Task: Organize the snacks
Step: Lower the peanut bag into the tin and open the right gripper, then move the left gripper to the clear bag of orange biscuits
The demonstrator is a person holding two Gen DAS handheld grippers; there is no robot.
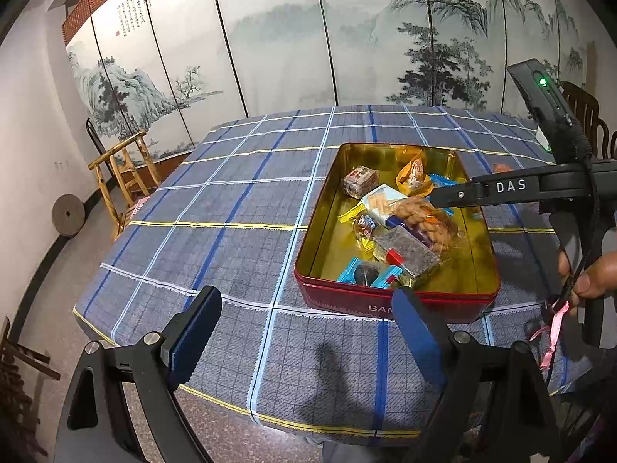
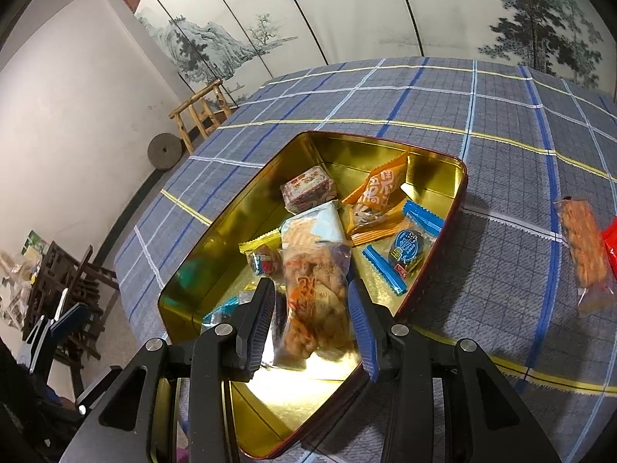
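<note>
L gripper hangs w/ fingers spread wide, empty, over the plaid cloth. Red tin, gold inside, holds mixed wrapped snacks. R gripper straddles clear bag of twisted crackers in tin; grip unclear.

Black left gripper and right gripper: blue ribbed pads, silver screws, white "DAS" lettering.

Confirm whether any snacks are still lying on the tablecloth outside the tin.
Yes: the right wrist view shows an orange snack packet lying on the tablecloth to the right of the tin.
</note>
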